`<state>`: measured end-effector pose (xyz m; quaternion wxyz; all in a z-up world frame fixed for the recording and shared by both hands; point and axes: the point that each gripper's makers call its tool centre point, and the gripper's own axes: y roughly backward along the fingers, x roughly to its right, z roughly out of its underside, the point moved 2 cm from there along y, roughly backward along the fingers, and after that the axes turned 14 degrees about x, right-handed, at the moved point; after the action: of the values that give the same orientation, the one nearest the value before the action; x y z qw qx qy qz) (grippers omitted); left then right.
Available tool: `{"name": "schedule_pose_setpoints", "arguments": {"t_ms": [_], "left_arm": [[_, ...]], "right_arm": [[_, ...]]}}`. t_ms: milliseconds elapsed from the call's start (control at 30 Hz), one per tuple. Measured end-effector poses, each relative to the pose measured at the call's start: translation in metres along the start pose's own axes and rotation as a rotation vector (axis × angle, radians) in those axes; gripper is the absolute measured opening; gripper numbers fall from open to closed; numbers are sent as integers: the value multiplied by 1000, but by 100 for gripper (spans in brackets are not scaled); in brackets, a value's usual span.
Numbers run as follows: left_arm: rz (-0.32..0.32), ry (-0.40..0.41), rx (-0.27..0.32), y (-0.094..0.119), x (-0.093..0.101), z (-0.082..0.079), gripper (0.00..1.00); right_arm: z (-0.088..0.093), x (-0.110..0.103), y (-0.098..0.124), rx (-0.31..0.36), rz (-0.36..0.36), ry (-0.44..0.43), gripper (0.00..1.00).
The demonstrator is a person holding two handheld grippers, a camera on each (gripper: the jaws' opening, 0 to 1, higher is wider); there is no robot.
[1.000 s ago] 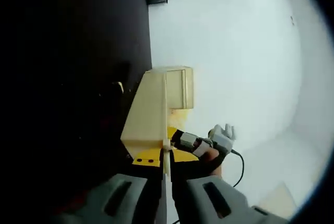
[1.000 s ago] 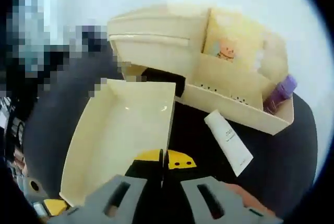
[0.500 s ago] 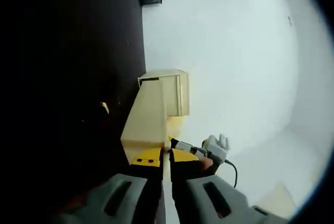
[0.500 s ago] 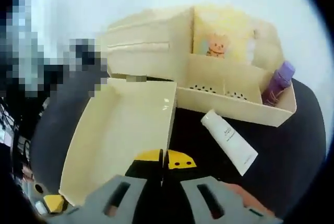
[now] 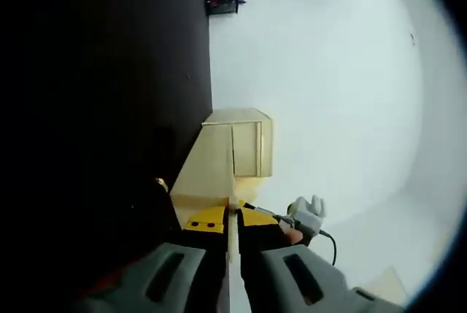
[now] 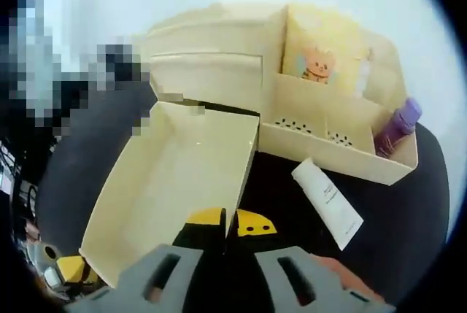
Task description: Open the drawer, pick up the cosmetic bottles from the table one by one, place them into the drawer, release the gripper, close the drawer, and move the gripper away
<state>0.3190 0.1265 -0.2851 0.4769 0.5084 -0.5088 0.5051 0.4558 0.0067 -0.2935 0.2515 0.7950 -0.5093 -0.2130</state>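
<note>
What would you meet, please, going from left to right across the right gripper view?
Open drawer → right gripper → white tube → purple bottle.

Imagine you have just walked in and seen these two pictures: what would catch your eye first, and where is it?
In the right gripper view, the cream drawer stands pulled out and empty, ahead of the right gripper, whose yellow-tipped jaws are together. Right of it a white tube lies on the dark table, and a purple bottle stands in the organizer at its right end. In the left gripper view, the left gripper grips a thin cream edge.
</note>
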Motion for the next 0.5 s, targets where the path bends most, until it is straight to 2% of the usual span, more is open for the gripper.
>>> {"name": "schedule_pose_setpoints", "arguments": {"t_ms": [167,267,500], "left_arm": [[-2,-46,-3,-6,2,-1,9],[-9,-89,3,-9,1,-2,9],[-27,-122,18,-15,-2,-8,10]], "right_arm": [[-10,4,-7,4,15,-2,1],[-13,4,-10,2,24,-4,1],[-14,2,-12,22,19,8,4]]}}
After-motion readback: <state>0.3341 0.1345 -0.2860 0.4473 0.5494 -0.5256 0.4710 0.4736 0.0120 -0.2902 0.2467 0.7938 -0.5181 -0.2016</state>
